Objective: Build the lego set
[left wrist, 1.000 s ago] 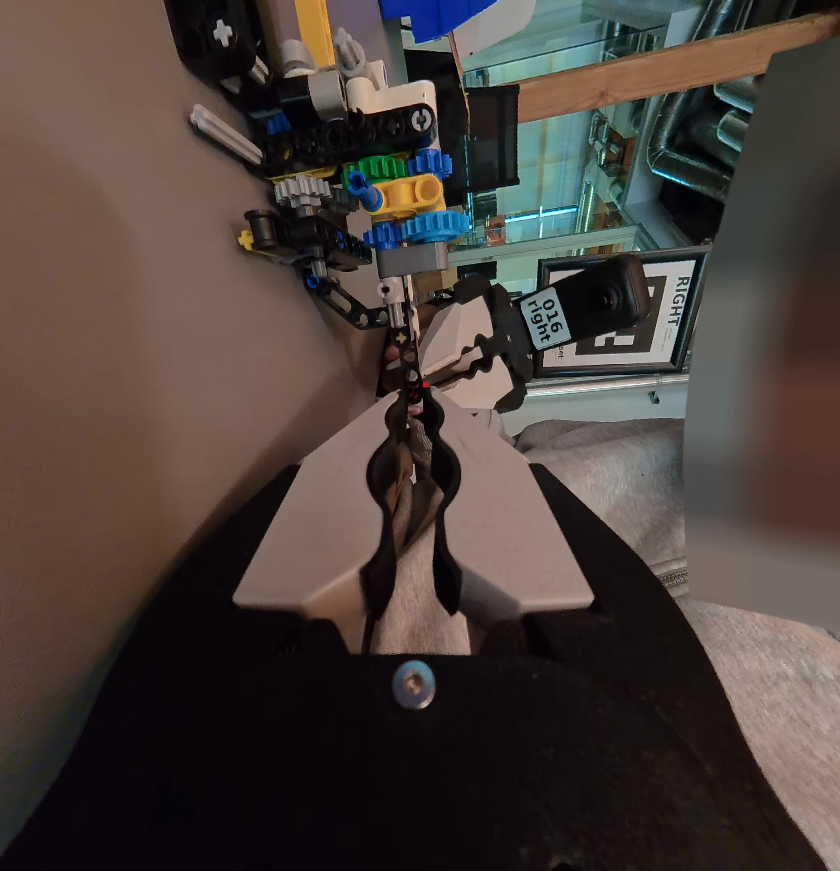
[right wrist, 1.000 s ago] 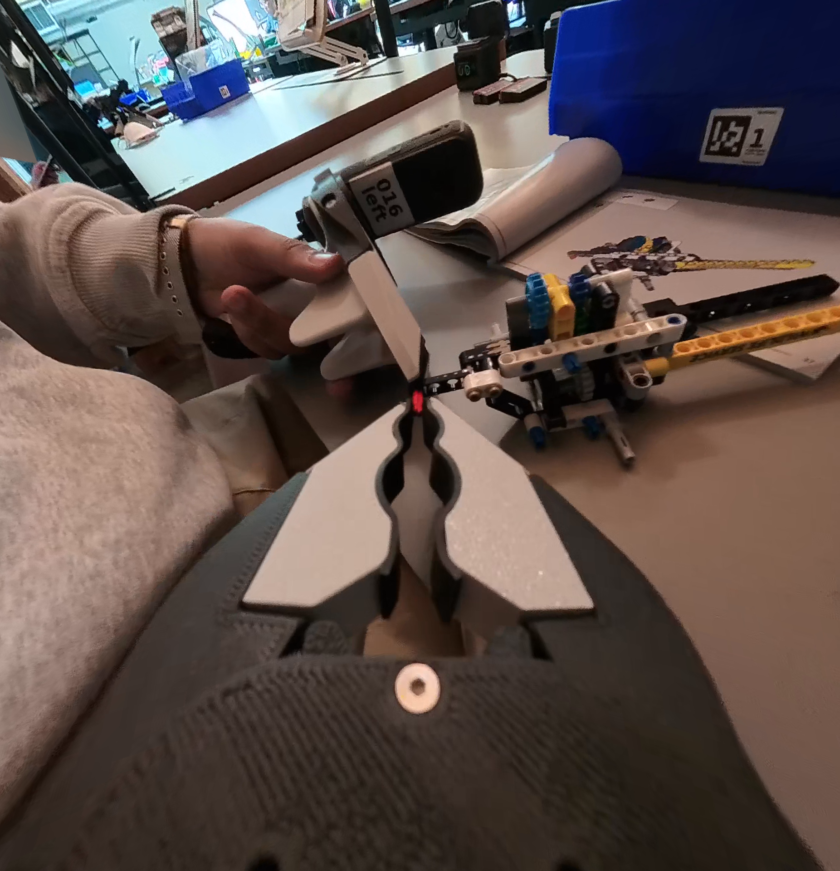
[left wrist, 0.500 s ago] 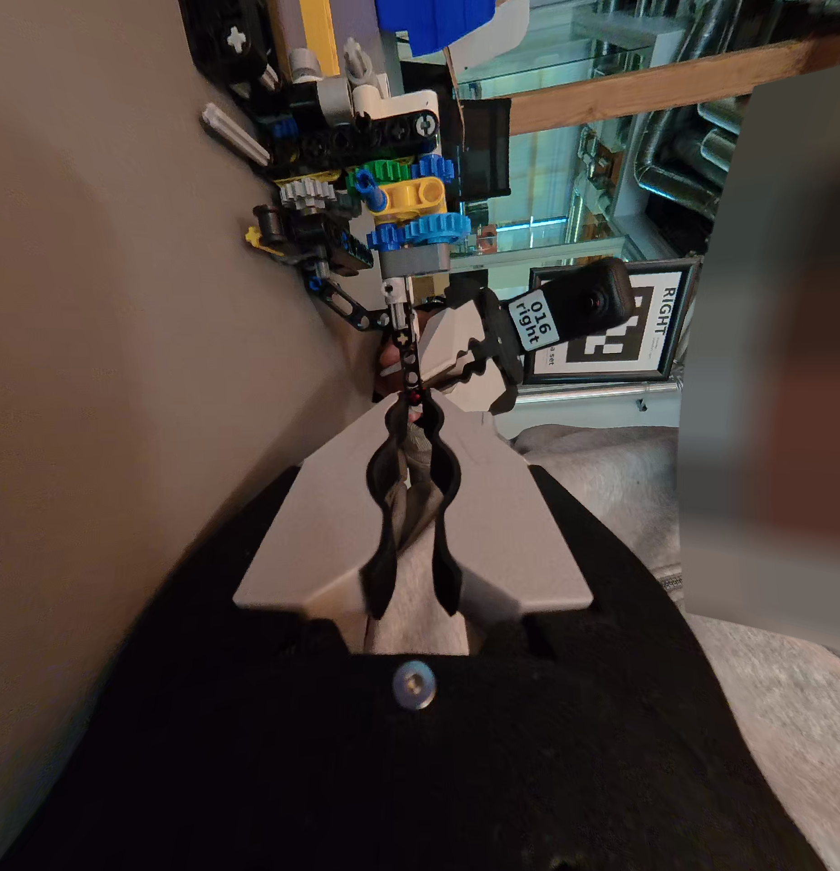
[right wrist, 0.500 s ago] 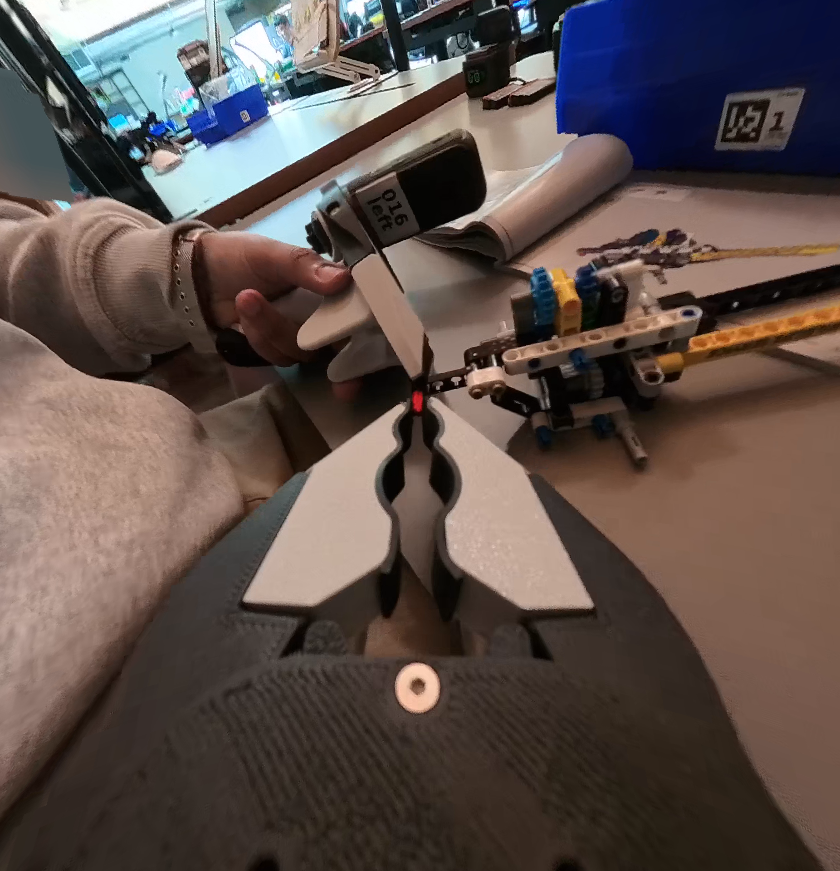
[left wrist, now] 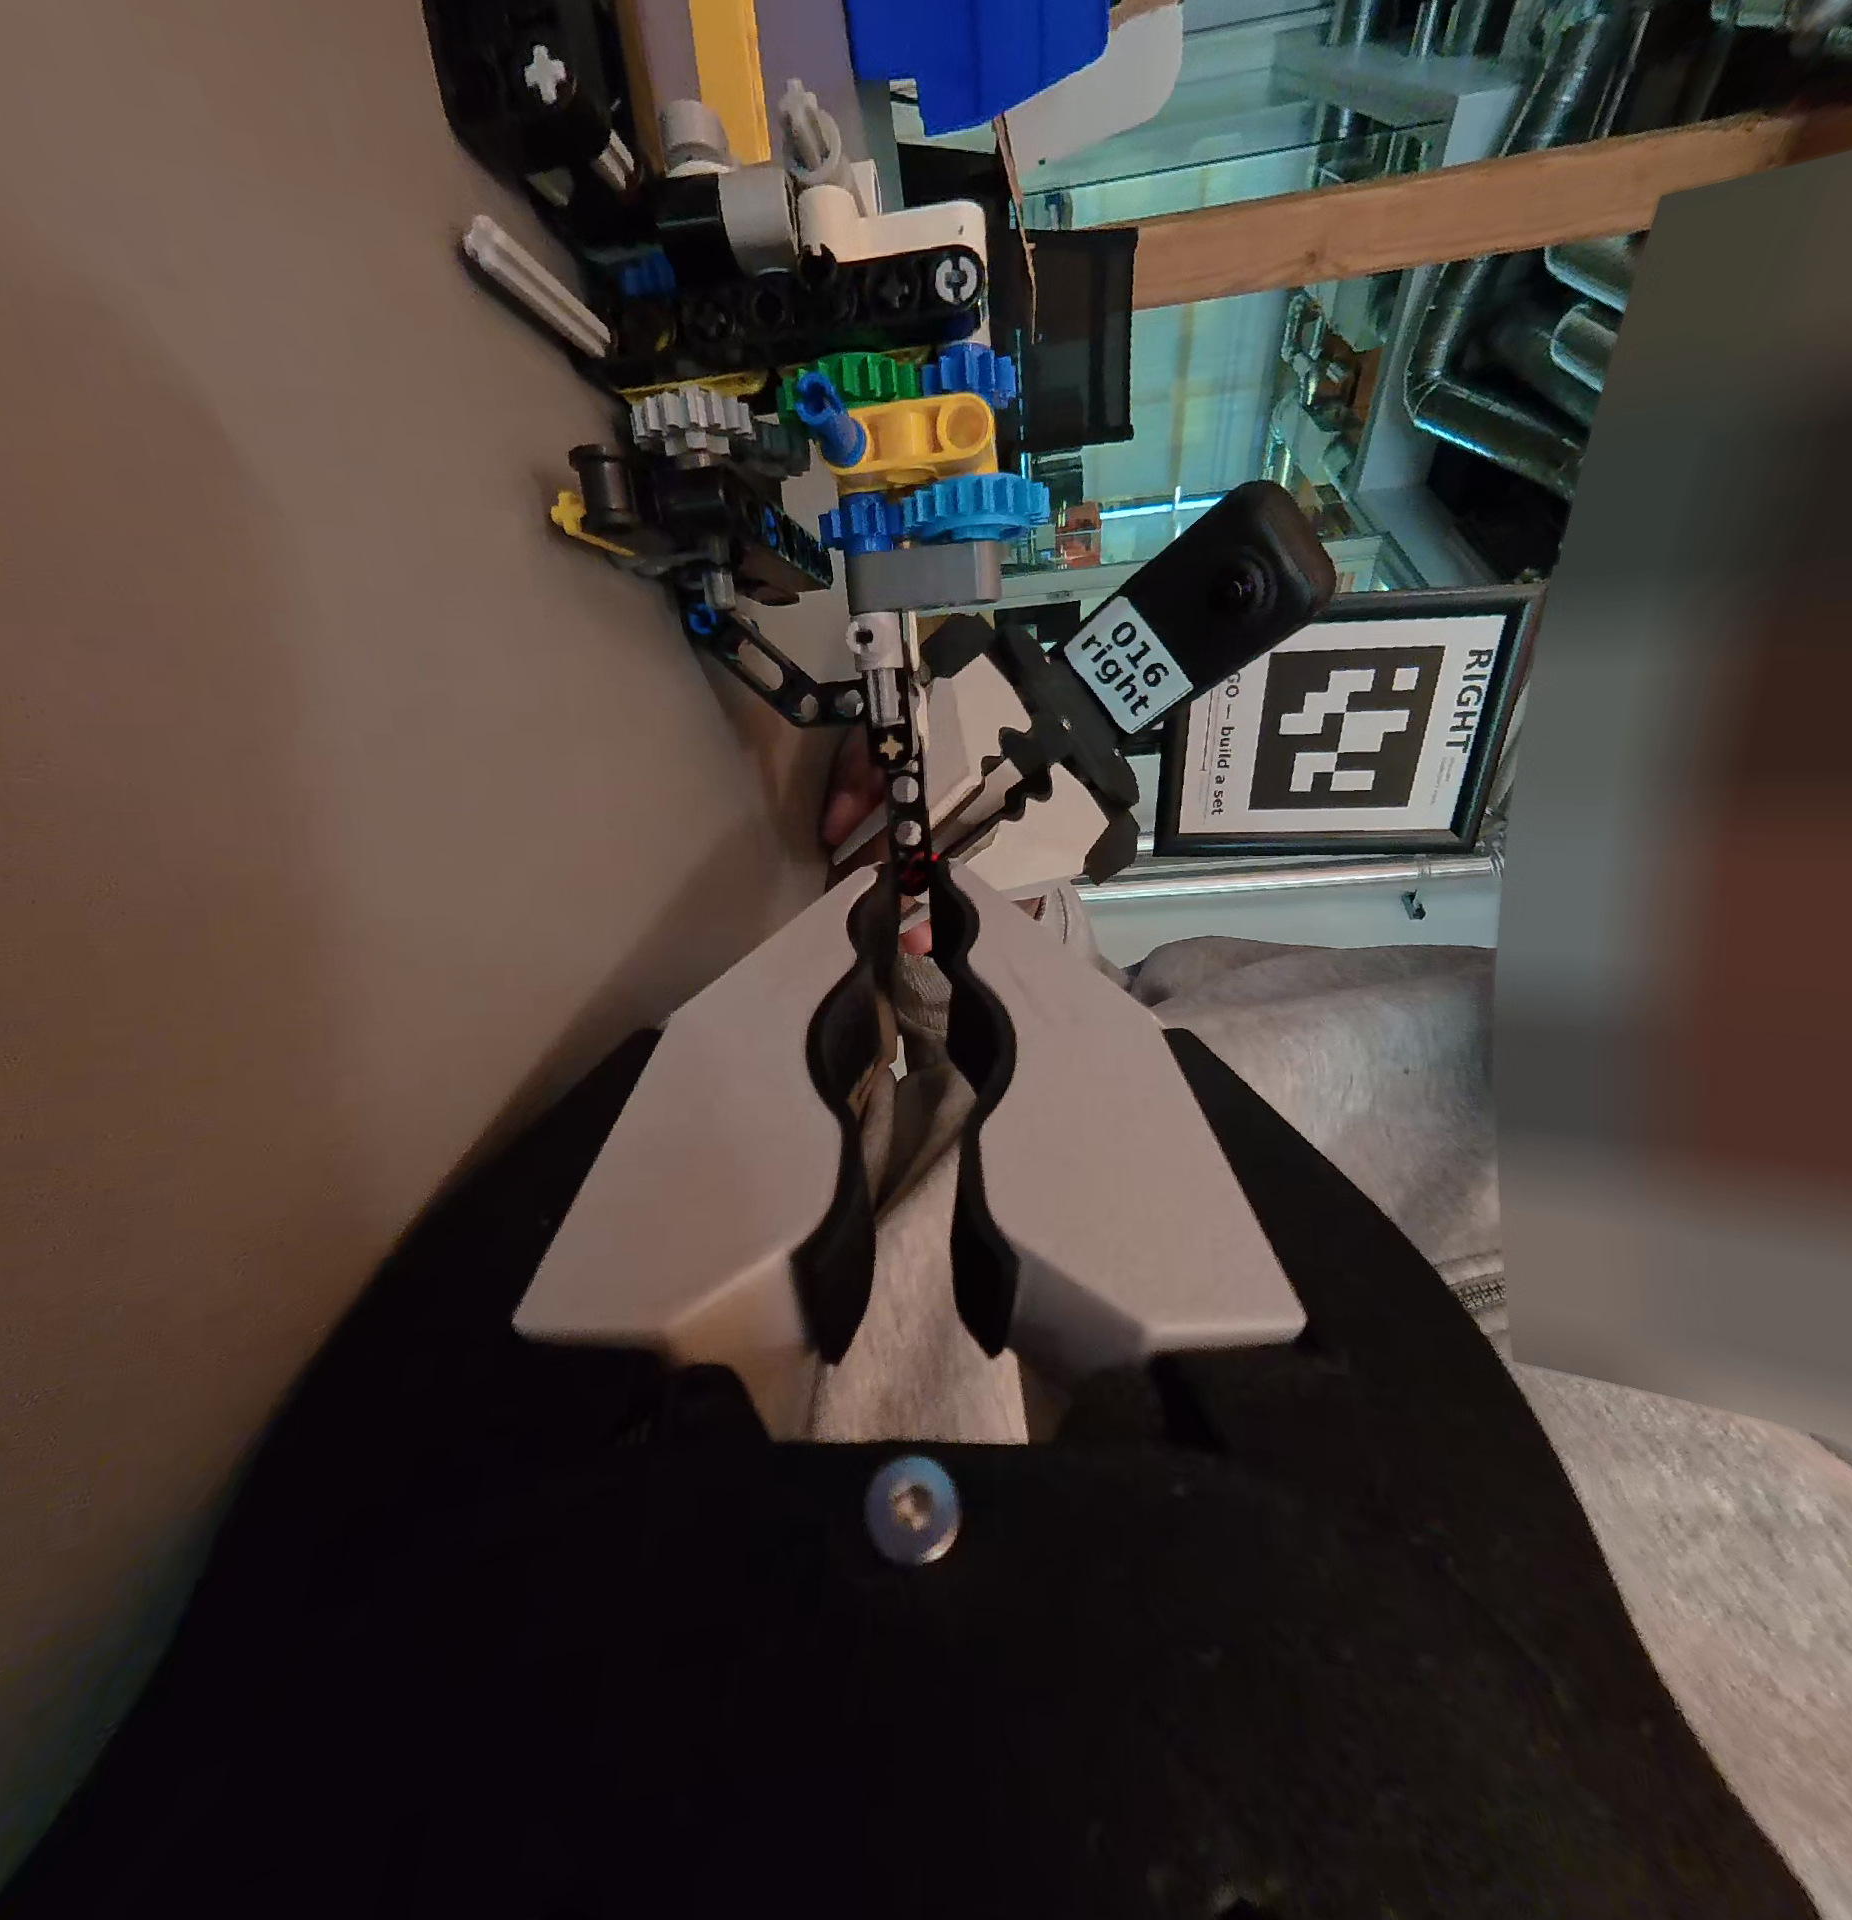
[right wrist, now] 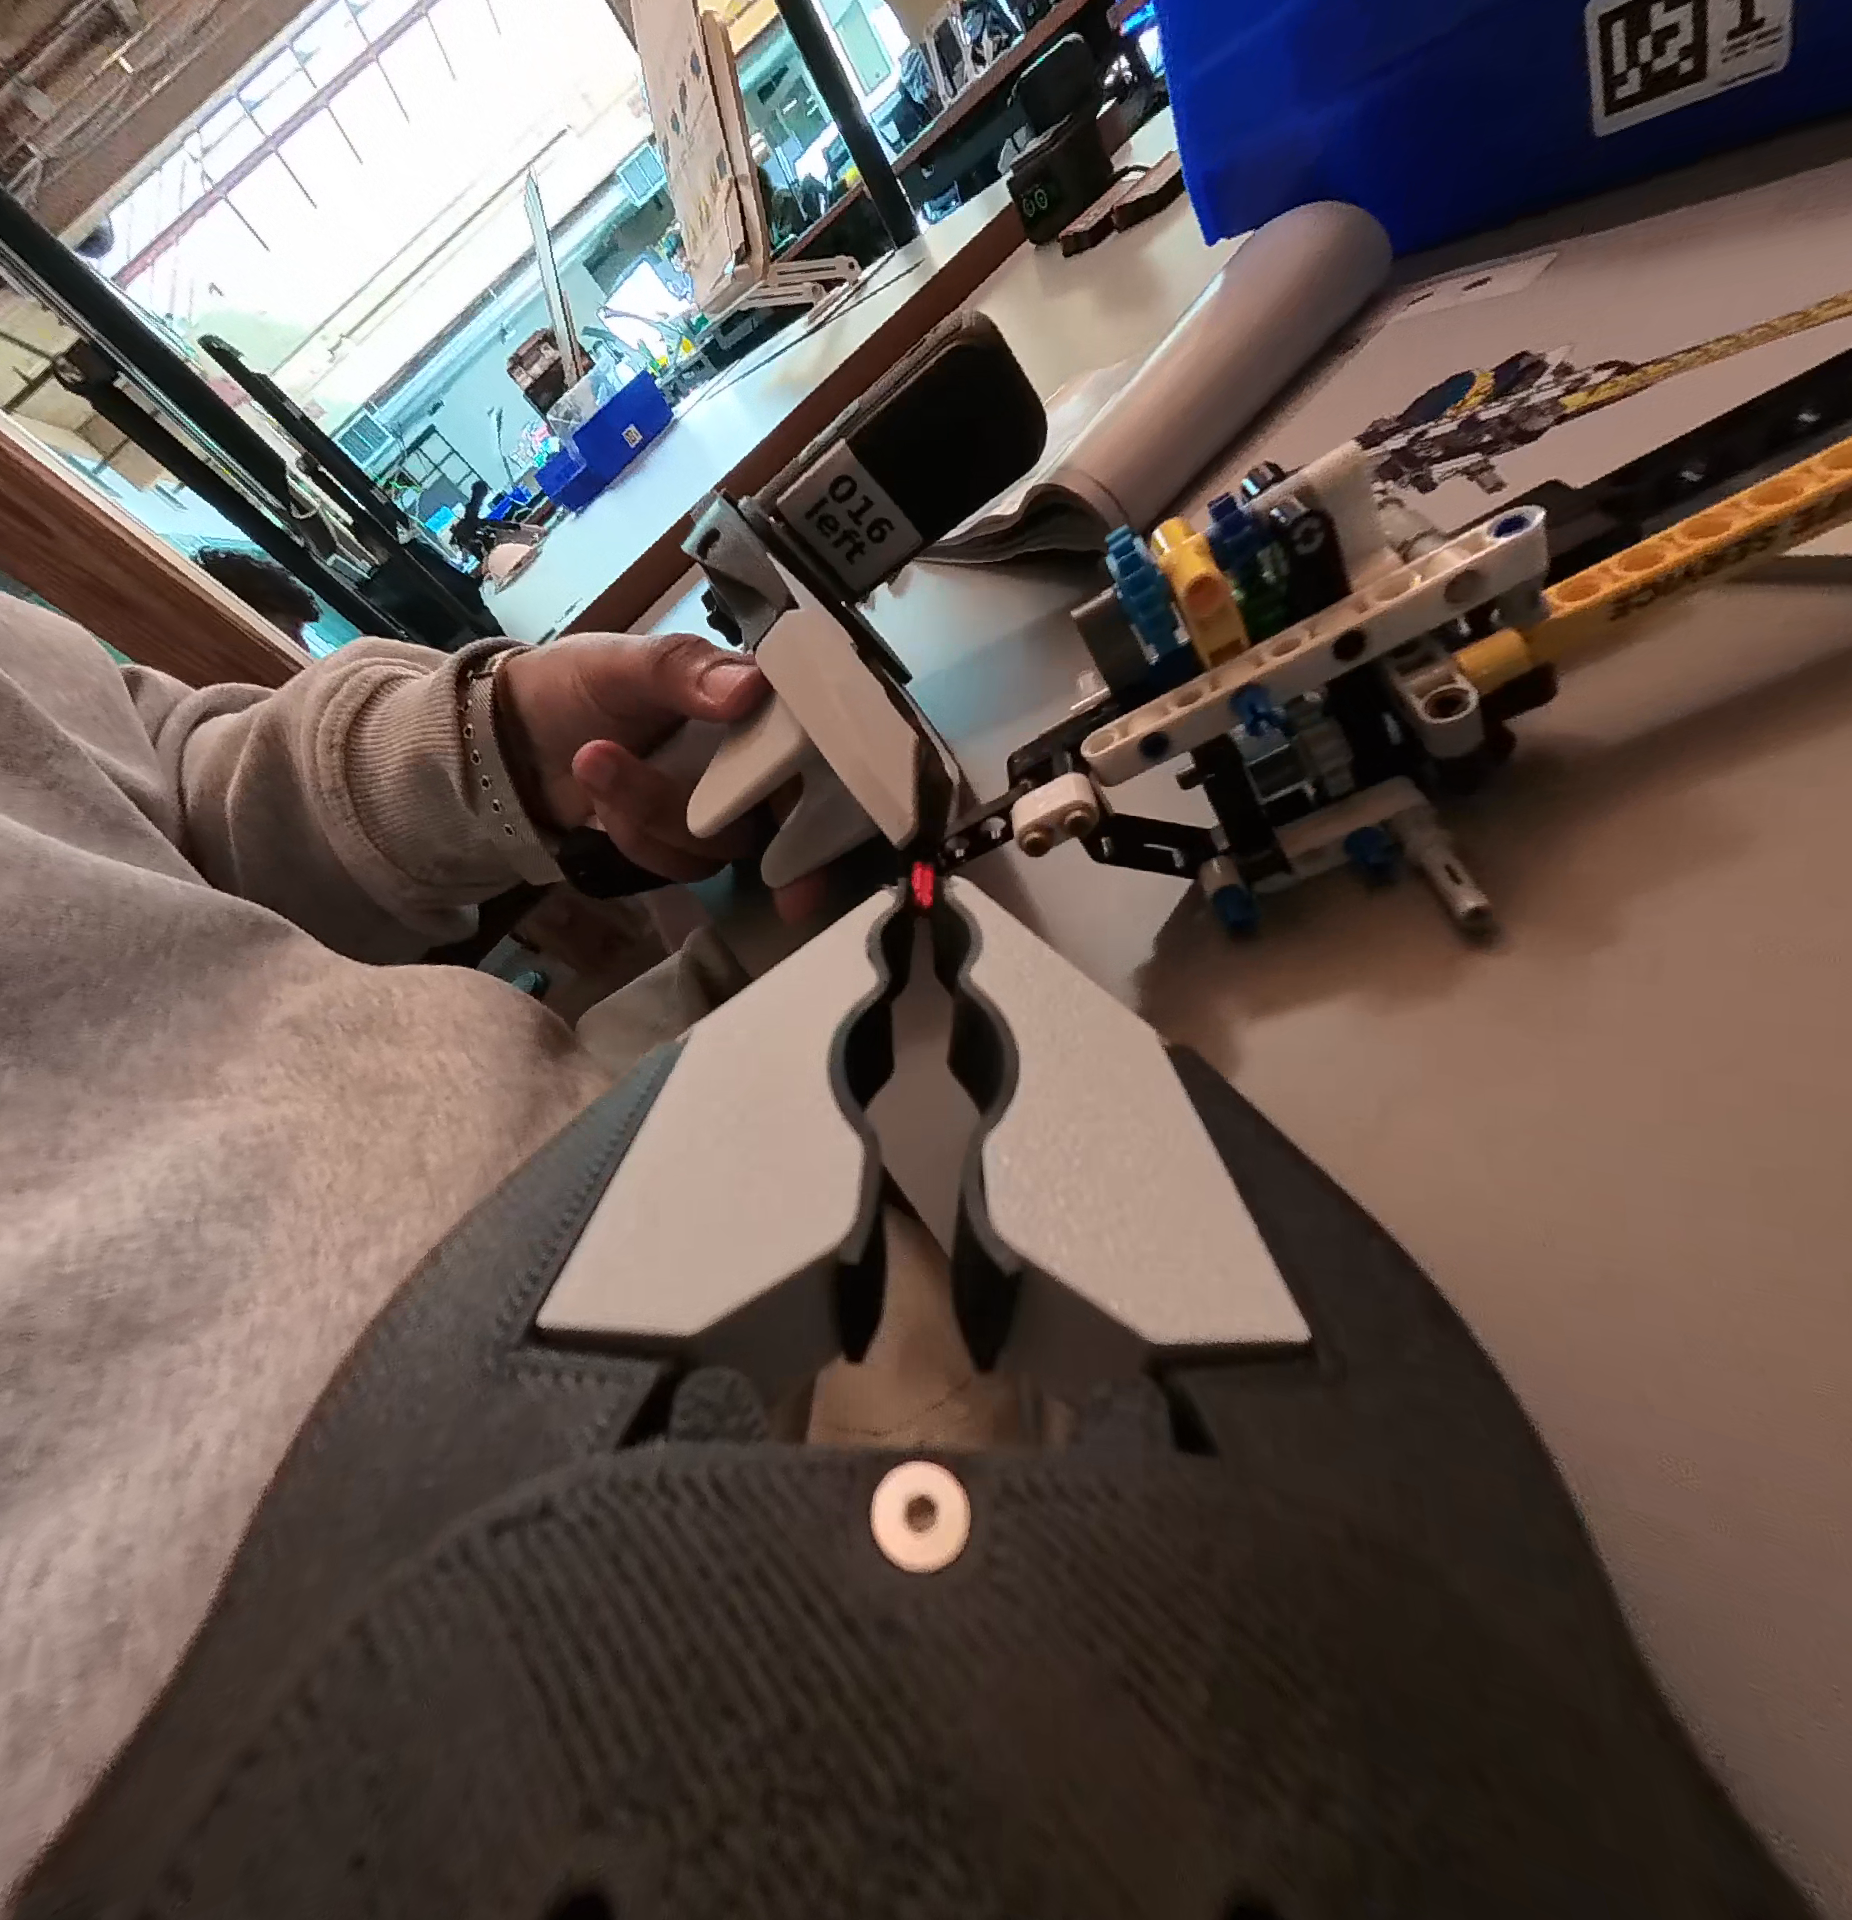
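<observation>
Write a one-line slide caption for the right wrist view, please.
Right gripper pinches a small red pin at the end of a thin black beam, held by the left gripper, on the lego model.

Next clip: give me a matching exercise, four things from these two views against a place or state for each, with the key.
Things
1. thin black holed lego beam
2. small red lego pin
3. long yellow holed lego beam
4. blue plastic bin

Places or states
A. pinched at the right gripper's tips
B. at the table's far side, behind the booklet
C. clamped at its free end by the left gripper
D. sticks out from the model's far end, over the table

Pairs: 1-C, 2-A, 3-D, 4-B
</observation>
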The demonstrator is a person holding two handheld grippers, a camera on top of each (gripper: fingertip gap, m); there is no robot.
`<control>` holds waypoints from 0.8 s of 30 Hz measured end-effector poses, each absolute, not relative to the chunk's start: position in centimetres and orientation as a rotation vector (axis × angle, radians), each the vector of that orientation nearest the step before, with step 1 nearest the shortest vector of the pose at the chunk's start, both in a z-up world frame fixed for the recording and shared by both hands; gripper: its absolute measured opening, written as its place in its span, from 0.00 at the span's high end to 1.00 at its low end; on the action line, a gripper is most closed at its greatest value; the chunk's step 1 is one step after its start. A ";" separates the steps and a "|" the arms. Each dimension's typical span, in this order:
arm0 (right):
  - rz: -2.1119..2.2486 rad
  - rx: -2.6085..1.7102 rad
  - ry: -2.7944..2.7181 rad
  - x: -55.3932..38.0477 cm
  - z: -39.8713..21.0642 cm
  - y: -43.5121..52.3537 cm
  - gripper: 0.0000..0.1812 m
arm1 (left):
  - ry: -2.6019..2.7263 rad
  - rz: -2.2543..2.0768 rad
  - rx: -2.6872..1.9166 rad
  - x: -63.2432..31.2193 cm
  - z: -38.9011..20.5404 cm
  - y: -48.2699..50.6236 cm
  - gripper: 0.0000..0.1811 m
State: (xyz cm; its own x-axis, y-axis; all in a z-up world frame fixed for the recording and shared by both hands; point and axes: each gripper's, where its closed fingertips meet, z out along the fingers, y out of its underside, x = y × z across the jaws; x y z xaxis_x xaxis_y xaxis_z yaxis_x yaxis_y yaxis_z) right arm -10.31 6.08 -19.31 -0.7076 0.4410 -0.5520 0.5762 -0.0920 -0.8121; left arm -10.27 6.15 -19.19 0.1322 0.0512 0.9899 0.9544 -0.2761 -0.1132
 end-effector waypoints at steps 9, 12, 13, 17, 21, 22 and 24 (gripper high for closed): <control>-1.933 1.113 2.068 -10.3 -19.3 5.9 0.99 | -1.021 -1.288 -1.509 -10.3 -19.1 6.1 0.97; -1.924 1.099 2.065 -10.2 -19.3 5.9 0.99 | -1.016 -1.289 -1.520 -10.1 -19.1 6.1 0.97; -1.920 1.097 2.067 -10.2 -19.4 5.9 0.99 | -1.016 -1.287 -1.526 -10.1 -19.2 6.0 0.97; -1.908 1.092 2.068 -10.3 -19.5 5.8 0.99 | -1.012 -1.284 -1.535 -10.2 -19.3 6.0 0.97; -1.883 1.084 2.083 -10.2 -19.6 5.7 0.99 | -1.004 -1.287 -1.555 -10.1 -19.3 5.9 0.97; -1.880 1.086 2.081 -10.3 -19.6 5.7 0.99 | -1.002 -1.290 -1.556 -10.1 -19.3 5.9 0.97; -1.876 1.083 2.085 -10.2 -19.6 5.7 0.99 | -0.999 -1.291 -1.560 -10.1 -19.4 5.9 0.96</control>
